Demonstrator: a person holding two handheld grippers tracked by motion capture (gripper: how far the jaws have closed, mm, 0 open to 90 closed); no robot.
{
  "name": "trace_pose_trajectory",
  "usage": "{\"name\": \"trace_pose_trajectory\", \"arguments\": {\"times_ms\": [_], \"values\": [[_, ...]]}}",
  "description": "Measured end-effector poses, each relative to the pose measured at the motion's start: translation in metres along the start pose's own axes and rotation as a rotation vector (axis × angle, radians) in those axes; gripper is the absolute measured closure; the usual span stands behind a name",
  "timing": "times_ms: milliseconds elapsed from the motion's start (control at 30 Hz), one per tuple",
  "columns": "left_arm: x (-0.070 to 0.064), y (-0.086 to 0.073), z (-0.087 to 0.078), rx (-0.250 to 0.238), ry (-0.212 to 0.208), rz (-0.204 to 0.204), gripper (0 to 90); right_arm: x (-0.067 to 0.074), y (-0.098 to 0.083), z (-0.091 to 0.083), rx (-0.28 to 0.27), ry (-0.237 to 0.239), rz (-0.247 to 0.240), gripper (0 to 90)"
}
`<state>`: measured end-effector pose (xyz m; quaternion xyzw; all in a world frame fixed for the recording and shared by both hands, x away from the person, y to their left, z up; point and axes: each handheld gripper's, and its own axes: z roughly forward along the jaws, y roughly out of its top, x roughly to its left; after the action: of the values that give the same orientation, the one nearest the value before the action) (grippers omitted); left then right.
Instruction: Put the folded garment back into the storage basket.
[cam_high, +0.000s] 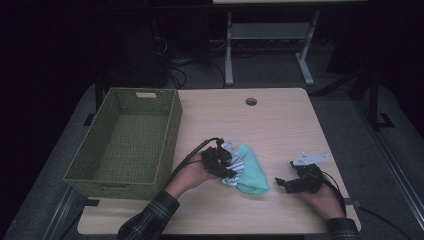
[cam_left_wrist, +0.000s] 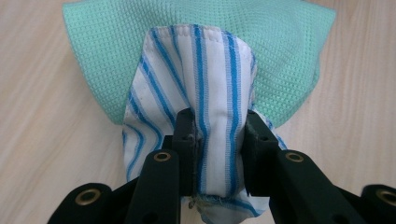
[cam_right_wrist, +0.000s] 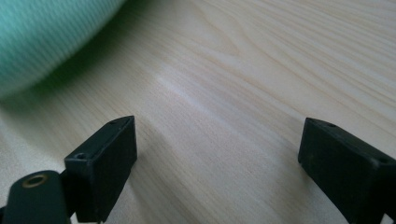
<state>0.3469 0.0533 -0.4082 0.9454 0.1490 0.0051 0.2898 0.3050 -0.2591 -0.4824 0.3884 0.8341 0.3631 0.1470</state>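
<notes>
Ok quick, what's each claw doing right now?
Left claw: closed on the striped cloth.
Right claw: open, holding nothing, over the table.

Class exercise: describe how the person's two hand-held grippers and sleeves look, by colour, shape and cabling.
Both the left hand-held gripper and the right hand-held gripper are black, with blocky jaws, brass-ringed holes, a grey three-cornered plate and a black cable. Sleeves are dark plaid.

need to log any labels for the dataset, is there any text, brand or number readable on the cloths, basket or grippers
None can be read: the striped cloth, green cloth, basket, table and both grippers show no print, label or number in these views.
</notes>
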Motion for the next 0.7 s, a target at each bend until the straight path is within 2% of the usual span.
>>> {"name": "trace_pose_trajectory", "arguments": {"times_ms": [167, 200, 267, 333, 433, 533, 700], "values": [[0.004, 0.000, -0.022, -0.025, 0.024, -0.033, 70.3, 0.000, -0.001, -0.001, 0.000, -0.003, -0.001, 10.9], [0.006, 0.000, -0.027, -0.016, 0.027, -0.024, 70.3, 0.000, -0.001, -0.001, 0.003, -0.001, 0.002, 10.9], [0.007, 0.000, -0.036, -0.037, 0.034, -0.048, 70.3, 0.000, -0.001, -0.001, 0.002, -0.001, 0.002, 10.9], [0.010, 0.000, -0.045, -0.034, 0.044, -0.038, 70.3, 0.000, -0.001, -0.001, 0.002, -0.002, 0.002, 10.9], [0.012, -0.002, -0.058, -0.062, 0.057, -0.068, 70.2, 0.000, -0.001, -0.001, 0.002, -0.004, 0.006, 10.9], [0.016, -0.003, -0.071, -0.085, 0.070, -0.075, 70.2, 0.000, -0.001, -0.001, 0.001, -0.004, 0.006, 10.9], [0.020, -0.006, -0.093, -0.094, 0.103, -0.076, 70.2, 0.000, -0.001, -0.001, 0.001, -0.004, 0.007, 10.9]]}}
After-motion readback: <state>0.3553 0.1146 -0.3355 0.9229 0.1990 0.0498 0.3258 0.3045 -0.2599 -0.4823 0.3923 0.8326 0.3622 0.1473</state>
